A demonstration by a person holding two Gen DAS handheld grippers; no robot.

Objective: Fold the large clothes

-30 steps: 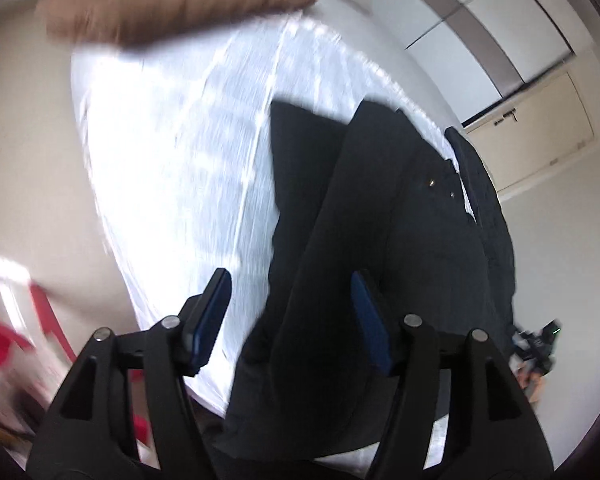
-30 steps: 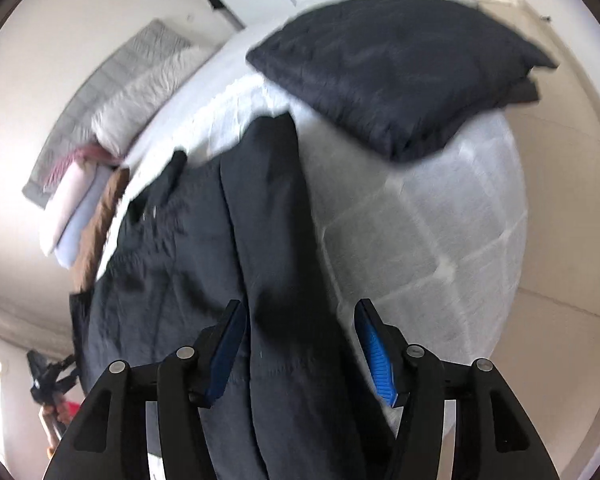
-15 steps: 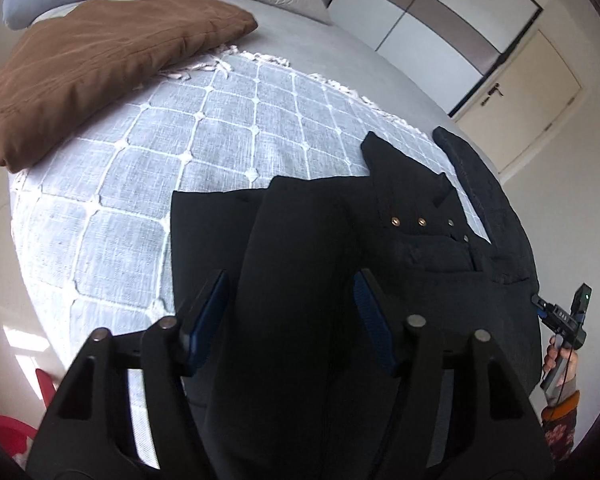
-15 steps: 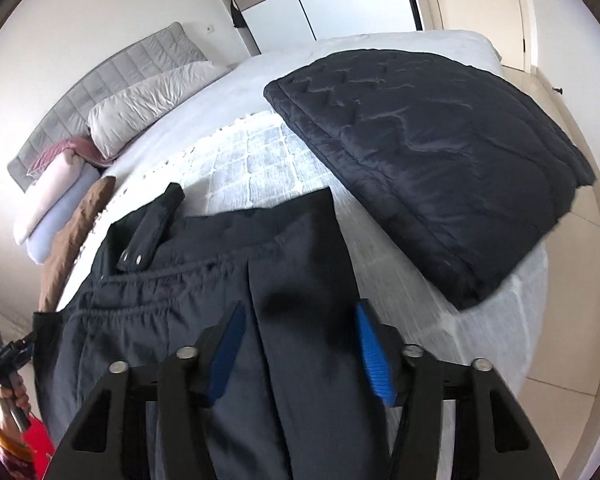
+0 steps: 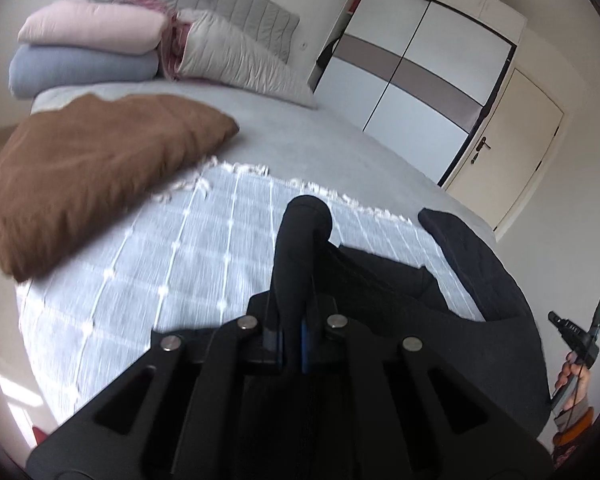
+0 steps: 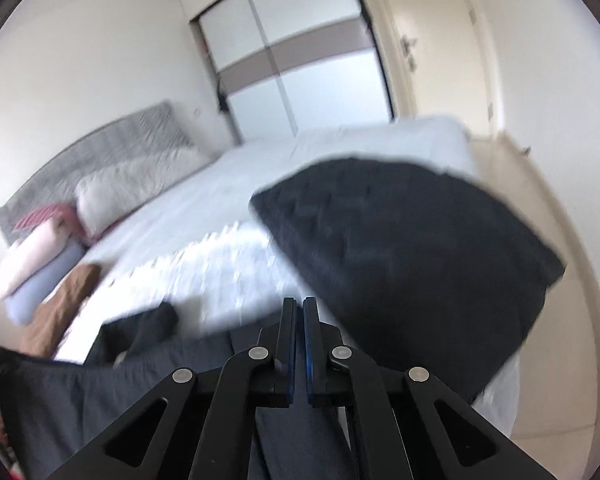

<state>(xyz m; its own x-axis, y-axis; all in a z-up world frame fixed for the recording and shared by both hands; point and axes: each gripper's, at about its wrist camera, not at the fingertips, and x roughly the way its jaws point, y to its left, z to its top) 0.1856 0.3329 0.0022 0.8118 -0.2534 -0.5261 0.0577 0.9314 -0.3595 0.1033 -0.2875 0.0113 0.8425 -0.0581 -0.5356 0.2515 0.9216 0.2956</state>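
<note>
The left gripper [image 5: 290, 344] is closed on a fold of the black garment [image 5: 380, 300], and the cloth rises between its blue pads in a rounded loop toward 12 o'clock. The right gripper [image 6: 299, 344] is also closed, with dark fabric of the same garment [image 6: 140, 372] passing under its pads; it seems pinched there. The garment lies on the checked white blanket [image 5: 172, 264] of the bed. At 10 o'clock rests a brown cushion [image 5: 88, 176]; at 2 o'clock a dark quilted duvet [image 6: 400, 248].
</note>
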